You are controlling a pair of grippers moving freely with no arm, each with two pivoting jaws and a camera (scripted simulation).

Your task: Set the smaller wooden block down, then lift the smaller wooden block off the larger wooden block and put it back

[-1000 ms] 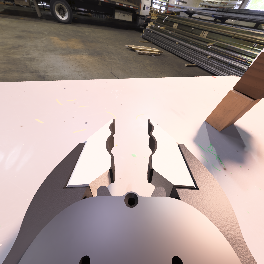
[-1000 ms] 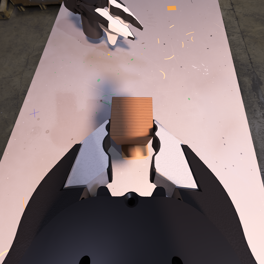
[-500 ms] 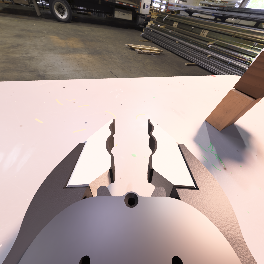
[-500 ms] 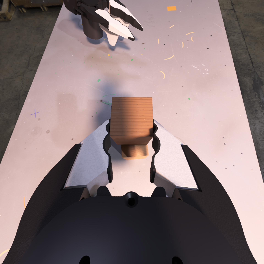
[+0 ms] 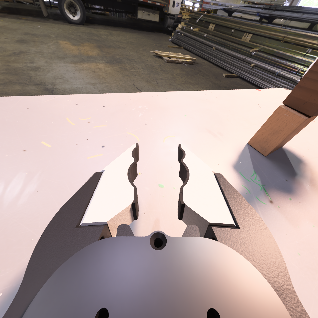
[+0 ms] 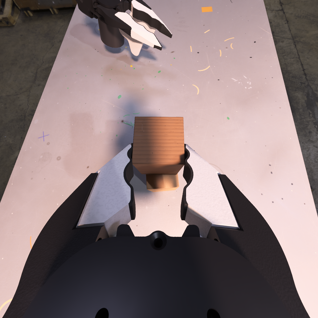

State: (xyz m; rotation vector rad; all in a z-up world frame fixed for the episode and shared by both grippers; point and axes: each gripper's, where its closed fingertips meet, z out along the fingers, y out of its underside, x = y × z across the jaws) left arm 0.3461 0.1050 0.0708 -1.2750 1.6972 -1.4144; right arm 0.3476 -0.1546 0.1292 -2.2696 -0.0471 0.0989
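Note:
My right gripper [image 6: 158,146] is shut on the smaller, darker wooden block [image 6: 158,137], its fingertips pressed on the block's two sides. The larger, paler wooden block [image 6: 161,184] stands on the table directly beneath it, mostly hidden. In the left wrist view the dark block [image 5: 306,96] sits at the top of the pale block [image 5: 278,130] with a thin dark line between them; I cannot tell whether they touch. My left gripper [image 5: 158,144] is open and empty, low over the table, left of the blocks. It also shows at the far end in the right wrist view [image 6: 151,37].
The long pale table [image 6: 240,137] has marks and an orange square [image 6: 207,9] at its far end. Concrete floor lies beyond both long edges. A truck [image 5: 72,10], stacked metal bars [image 5: 240,43] and loose planks [image 5: 173,56] lie beyond the table.

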